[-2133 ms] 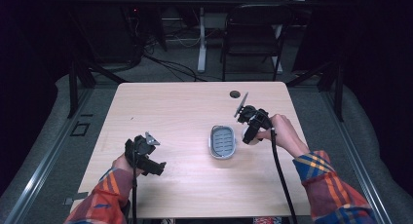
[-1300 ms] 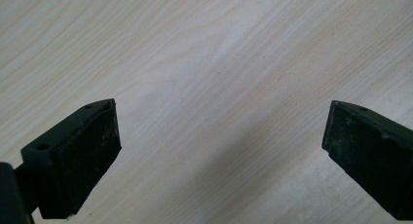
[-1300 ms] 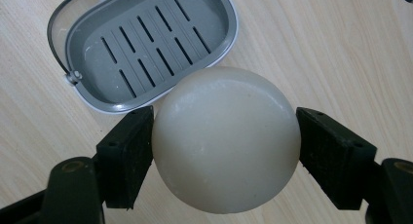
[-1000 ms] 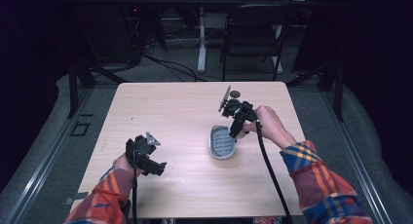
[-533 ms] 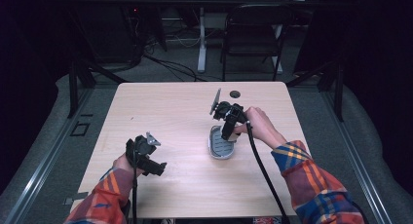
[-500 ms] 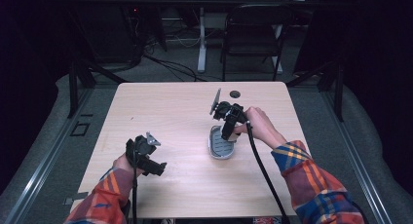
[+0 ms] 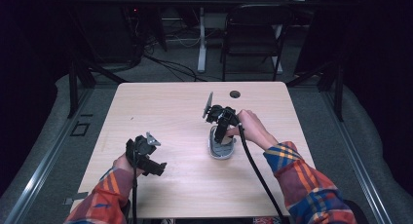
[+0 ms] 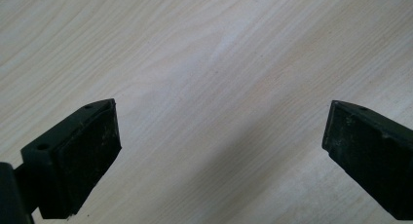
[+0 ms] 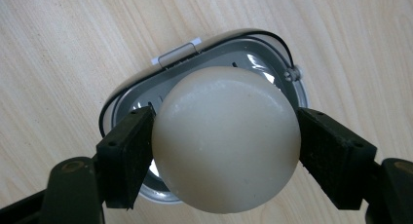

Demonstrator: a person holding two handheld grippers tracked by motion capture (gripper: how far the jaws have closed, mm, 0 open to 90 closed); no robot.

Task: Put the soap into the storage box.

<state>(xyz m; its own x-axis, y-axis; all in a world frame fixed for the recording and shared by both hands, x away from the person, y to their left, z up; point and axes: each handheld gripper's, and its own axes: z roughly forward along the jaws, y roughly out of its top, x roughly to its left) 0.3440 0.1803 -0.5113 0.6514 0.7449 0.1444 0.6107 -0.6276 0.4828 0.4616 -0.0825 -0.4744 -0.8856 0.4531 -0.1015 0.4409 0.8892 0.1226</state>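
Cream, smooth round ball [image 9: 225, 139] — clamped in the right hand-held gripper [image 9: 225, 151] above the oval metal dish [image 9: 195, 68]; left hand-held gripper [image 8: 221, 151] — jaws spread, well left of the dish.

Bare table [image 7: 160, 107] left of dish [image 7: 221, 148]

No text, label, brand, number or sign can be read anywhere. The small white tab [image 9: 196, 40] at the hinge on the rim of the metal dish [image 9: 272, 53] is blank as far as can be told.
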